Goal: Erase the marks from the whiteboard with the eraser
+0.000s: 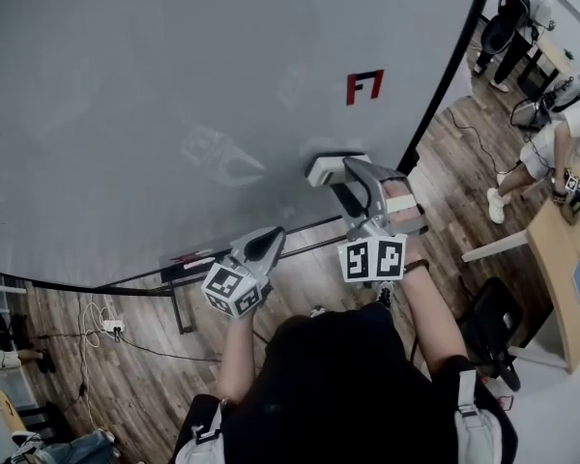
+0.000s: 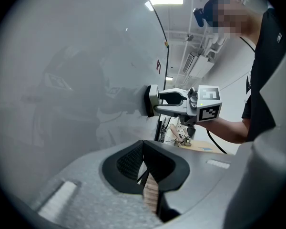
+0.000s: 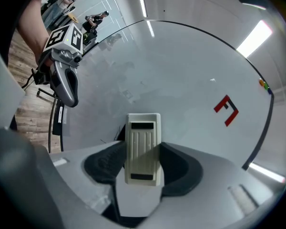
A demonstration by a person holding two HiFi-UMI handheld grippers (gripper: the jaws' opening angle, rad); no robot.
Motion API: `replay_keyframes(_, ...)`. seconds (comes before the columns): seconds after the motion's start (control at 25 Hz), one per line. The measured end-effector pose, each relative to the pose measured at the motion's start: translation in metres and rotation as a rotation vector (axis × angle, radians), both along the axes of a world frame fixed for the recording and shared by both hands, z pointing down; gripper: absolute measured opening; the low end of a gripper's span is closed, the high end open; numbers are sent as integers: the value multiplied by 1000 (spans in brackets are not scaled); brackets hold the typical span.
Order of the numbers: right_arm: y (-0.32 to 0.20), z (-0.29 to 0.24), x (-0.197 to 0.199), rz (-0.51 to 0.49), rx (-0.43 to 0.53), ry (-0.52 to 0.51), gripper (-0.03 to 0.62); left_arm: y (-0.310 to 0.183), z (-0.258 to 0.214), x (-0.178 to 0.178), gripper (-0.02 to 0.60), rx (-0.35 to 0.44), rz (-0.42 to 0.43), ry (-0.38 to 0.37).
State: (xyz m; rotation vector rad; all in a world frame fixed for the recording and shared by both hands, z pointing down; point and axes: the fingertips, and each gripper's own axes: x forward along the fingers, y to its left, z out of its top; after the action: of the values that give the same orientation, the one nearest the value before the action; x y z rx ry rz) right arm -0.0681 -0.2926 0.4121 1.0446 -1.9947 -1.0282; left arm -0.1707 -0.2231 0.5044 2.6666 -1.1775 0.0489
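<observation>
The large whiteboard [image 1: 174, 85] carries one red mark [image 1: 364, 86] like an F, also seen in the right gripper view as the red mark [image 3: 227, 110]. My right gripper [image 1: 353, 177] is shut on the cream eraser [image 1: 327, 169], which rests against the board below and left of the mark. In its own view the eraser [image 3: 143, 144] stands upright between the jaws of the right gripper [image 3: 143, 159]. The left gripper [image 1: 264, 246] hangs lower left, off the board, shut on nothing. The left gripper view shows the eraser [image 2: 152, 100] flat on the board beyond the left gripper [image 2: 143, 159].
The whiteboard's black stand [image 1: 188, 278] stands on the wooden floor just below the grippers. Cables and a power strip [image 1: 111, 327] lie at the left. At the right are a wooden desk [image 1: 565, 269], a black chair [image 1: 493, 327] and other people [image 1: 561, 133].
</observation>
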Motion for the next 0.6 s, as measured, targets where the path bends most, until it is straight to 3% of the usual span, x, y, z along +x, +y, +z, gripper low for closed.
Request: replay_keyframes(0.6,-20,-28,62,57,30,-27,227,-19,-8,50,11,15,62,3)
